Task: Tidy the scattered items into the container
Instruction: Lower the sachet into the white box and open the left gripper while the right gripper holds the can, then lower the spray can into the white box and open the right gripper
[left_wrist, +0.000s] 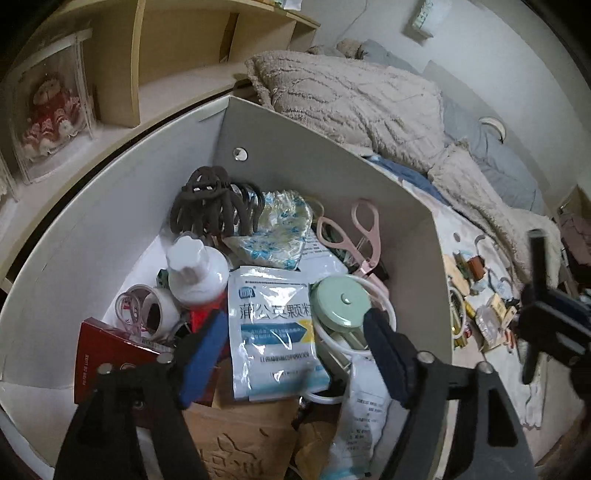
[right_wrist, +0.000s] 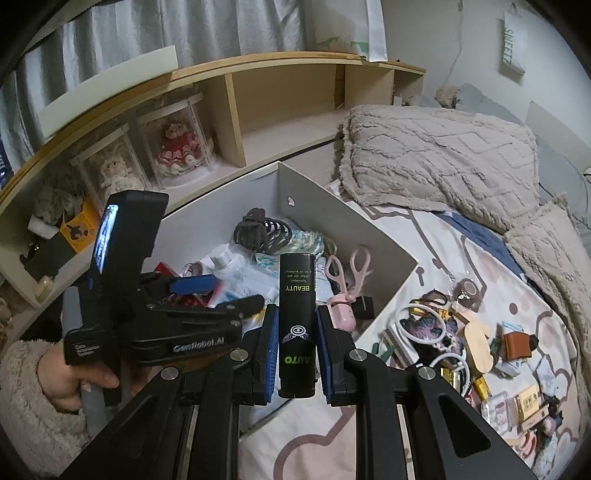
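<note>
A grey open box (left_wrist: 332, 162) (right_wrist: 369, 236) stands on the bed, holding a medicine sachet (left_wrist: 271, 328), a white bottle (left_wrist: 195, 273), a dark hair claw (left_wrist: 210, 203), pink scissors (left_wrist: 354, 236) and a green round item (left_wrist: 341, 302). My left gripper (left_wrist: 295, 347) hovers open over the box, empty; it also shows in the right wrist view (right_wrist: 221, 291). My right gripper (right_wrist: 295, 332) is shut on a black tube (right_wrist: 296, 317) marked "BEAUTY", held near the box's front edge. Scattered items (right_wrist: 461, 339) lie on the bed right of the box.
A fluffy beige pillow (right_wrist: 436, 155) lies behind the box. A wooden shelf (right_wrist: 258, 122) with dolls in clear cases (right_wrist: 177, 147) runs along the left. The right gripper shows at the right edge of the left wrist view (left_wrist: 546, 310).
</note>
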